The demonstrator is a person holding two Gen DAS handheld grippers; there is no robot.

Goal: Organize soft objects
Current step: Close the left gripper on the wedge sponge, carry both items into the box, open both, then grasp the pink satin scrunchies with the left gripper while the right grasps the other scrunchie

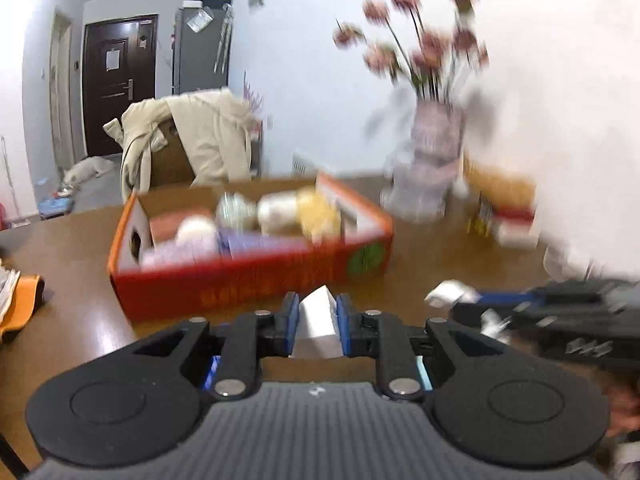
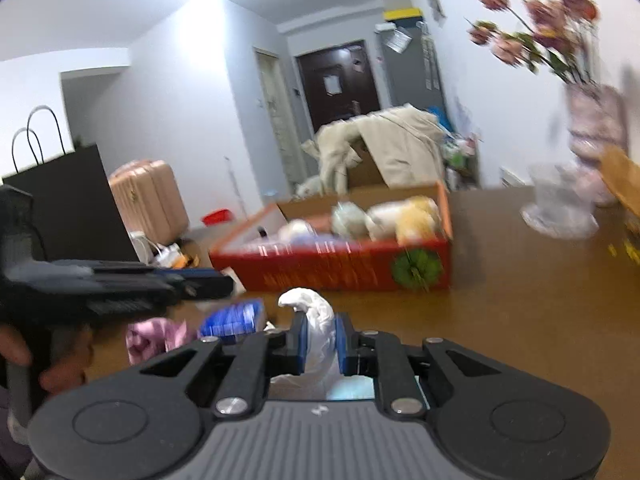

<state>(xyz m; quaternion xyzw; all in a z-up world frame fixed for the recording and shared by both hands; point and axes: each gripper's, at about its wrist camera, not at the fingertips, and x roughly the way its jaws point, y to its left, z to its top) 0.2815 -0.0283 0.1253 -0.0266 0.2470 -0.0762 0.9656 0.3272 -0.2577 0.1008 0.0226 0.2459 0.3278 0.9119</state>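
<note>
My left gripper (image 1: 317, 322) is shut on a white wedge-shaped soft block (image 1: 318, 326), held above the brown table just in front of the red cardboard box (image 1: 256, 280). The box holds several soft toys and packs (image 1: 280, 210). My right gripper (image 2: 321, 340) is shut on a crumpled white soft wrap (image 2: 316, 320), also short of the red box (image 2: 340, 270). The right gripper shows at the right in the left wrist view (image 1: 540, 312); the left gripper shows at the left in the right wrist view (image 2: 120, 284). A blue pack (image 2: 234, 318) and a pink cloth (image 2: 154, 338) lie on the table.
A vase of pink flowers (image 1: 434, 152) stands at the back right of the table, with packets (image 1: 504, 216) beside it. An orange item (image 1: 22, 304) lies at the table's left edge. A chair draped with a beige coat (image 1: 192, 140) stands behind the table.
</note>
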